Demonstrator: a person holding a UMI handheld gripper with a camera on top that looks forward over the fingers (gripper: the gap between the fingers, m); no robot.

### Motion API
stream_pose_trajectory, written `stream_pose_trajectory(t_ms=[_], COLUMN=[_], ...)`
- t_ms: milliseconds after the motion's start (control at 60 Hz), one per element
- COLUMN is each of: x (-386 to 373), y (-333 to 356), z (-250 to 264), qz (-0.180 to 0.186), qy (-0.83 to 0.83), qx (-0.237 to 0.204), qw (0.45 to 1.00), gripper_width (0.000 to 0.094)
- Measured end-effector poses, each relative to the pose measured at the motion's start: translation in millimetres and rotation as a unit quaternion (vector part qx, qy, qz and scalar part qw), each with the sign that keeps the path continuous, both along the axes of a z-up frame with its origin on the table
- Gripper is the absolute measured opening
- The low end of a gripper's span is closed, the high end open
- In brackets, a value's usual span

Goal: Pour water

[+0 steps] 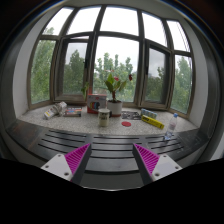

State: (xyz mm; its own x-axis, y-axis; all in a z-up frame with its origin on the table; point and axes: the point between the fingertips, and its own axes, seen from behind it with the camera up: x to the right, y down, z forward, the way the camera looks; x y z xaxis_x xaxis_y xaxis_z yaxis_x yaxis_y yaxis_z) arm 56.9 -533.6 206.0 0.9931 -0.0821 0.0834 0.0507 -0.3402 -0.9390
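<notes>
Tool [110, 160]: fingers spread, nothing held, low at 6 o'clock. Bottle [171, 124]: on sill [60, 128] at 2 o'clock, well beyond fingers. Cup [103, 117]: 12 o'clock, by plant [116, 92]. Step judged: approach; centre bottle between pads, grip mid-body.

The gripper [111, 160] shows as two fingers at the bottom of the gripper view, mirror images of each other; each finger is a pale, whitish-grey wedge that tapers toward its tip; the inner face of each bears a bright magenta pad [77, 156], roughly triangular, covered in a fine ribbed or dotted texture; the outer part of each finger is a flat light plate with a small dark spot on it, perhaps a screw or hole, too small to tell; behind and beneath the fingers runs a dark grey crossbar with horizontal lines along it, like rails or grooves; no cables, sleeves or printed markings can be made out.
</notes>
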Motion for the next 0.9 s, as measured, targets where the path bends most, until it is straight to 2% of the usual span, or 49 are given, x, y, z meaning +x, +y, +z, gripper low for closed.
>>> stream_pose_trajectory(t_ms=[150, 317, 467, 650, 900], x=[39, 135, 244, 367, 473], y=[-6, -2, 13, 82, 223], z=[-34, -99, -139, -140, -129], qz=[-0.016, -0.035, -0.067, -0.079, -0.057], qy=[0.001, 0.004, -0.009, -0.03, -0.028], qx=[-0.026, -0.054, -0.064, -0.021, 0.036], qw=[1.0, 0.998, 0.996, 0.996, 0.997], gripper_width=[0.0849, 0.0851, 0.085, 0.0854, 0.0846])
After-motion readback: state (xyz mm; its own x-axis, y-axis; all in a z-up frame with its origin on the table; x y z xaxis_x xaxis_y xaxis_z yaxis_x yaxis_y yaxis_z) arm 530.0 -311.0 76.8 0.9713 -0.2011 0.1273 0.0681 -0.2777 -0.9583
